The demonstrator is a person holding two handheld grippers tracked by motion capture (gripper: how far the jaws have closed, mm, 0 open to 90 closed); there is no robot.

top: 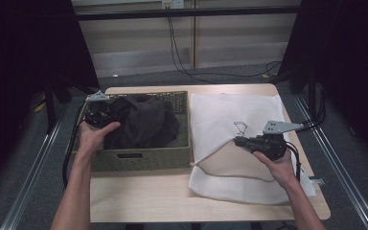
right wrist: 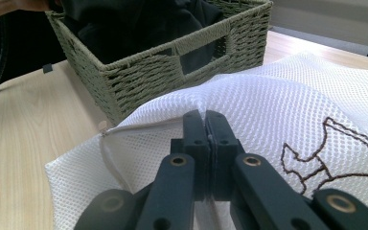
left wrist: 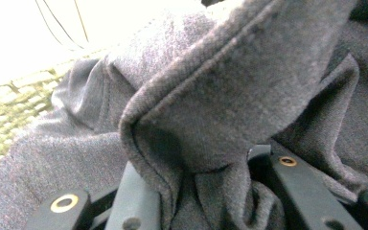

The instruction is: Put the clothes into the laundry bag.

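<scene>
Left gripper view: left gripper (left wrist: pixel 206 187) jaws pinch dark garment (left wrist: pixel 211 96) between them; right gripper (right wrist: pixel 206 127) jaws clamp white mesh bag (right wrist: pixel 268 105) edge

No word, number or brand name can be read in the pictures. One sign is seen: a small figure drawn in a thin dark stitched outline (right wrist: pixel 335 153) on the white mesh laundry bag (top: pixel 230 115). It carries no letters, and what the figure stands for cannot be told from either view.
</scene>
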